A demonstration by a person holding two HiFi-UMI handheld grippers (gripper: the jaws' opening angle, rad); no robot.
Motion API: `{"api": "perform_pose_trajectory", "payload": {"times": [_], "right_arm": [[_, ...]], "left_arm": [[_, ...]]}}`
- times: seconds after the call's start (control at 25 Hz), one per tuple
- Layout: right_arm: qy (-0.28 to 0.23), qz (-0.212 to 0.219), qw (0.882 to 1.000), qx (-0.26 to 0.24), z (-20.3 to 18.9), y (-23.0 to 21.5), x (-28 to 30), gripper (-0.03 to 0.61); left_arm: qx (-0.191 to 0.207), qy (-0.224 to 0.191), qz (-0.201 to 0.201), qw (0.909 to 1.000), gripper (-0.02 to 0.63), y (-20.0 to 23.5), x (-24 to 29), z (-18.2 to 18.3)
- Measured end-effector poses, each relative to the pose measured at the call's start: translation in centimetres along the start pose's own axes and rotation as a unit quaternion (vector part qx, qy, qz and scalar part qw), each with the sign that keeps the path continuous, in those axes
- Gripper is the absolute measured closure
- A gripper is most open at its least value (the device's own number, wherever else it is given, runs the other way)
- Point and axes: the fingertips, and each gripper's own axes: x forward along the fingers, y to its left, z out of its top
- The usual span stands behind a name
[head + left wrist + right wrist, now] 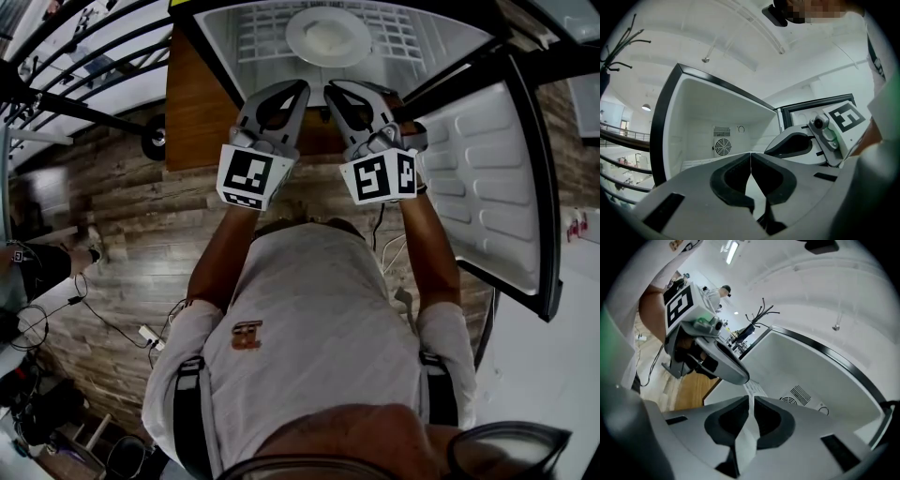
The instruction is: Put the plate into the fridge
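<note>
A white plate (328, 36) lies on the wire shelf (253, 42) inside the open fridge, at the top of the head view. Both grippers hang side by side just outside the fridge opening, short of the plate. My left gripper (302, 86) (750, 154) is shut with nothing in it. My right gripper (330, 90) (751, 398) is also shut and empty. Each gripper shows in the other's view, and both point into the white fridge interior (703, 122). The plate is not seen in either gripper view.
The fridge door (487, 178) stands open at the right. A brown wooden top (197, 103) adjoins the fridge on the left. A round fan vent (723, 146) sits on the fridge's back wall. Cables (141, 333) lie on the plank floor.
</note>
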Motion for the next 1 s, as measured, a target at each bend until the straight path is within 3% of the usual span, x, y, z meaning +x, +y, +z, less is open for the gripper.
{"api": "perform_pose_trajectory", "payload": {"times": [0.28,0.56,0.88,1.0], "right_arm": [[-0.057,0.013,0.985,0.164,1.0,0.3,-1.2,0.534],[-0.128,0.017,0.942,0.311,2.0,-0.5,-2.7,0.543],[-0.152,0.014,0.914,0.376,2.0,-0.2,-3.7,0.545],[-0.155,0.011,0.909,0.387,1.9,0.0,-4.1,0.545]], "left_arm": [[-0.010,-0.006,-0.005,0.9999,0.594,-0.4,-0.6,0.2],[-0.024,-0.013,-0.013,0.9995,0.594,-1.4,-1.4,0.5],[-0.036,-0.021,-0.020,0.9989,0.594,-2.5,-1.6,1.5],[-0.040,-0.026,-0.023,0.9986,0.594,-2.7,-1.8,1.5]]}}
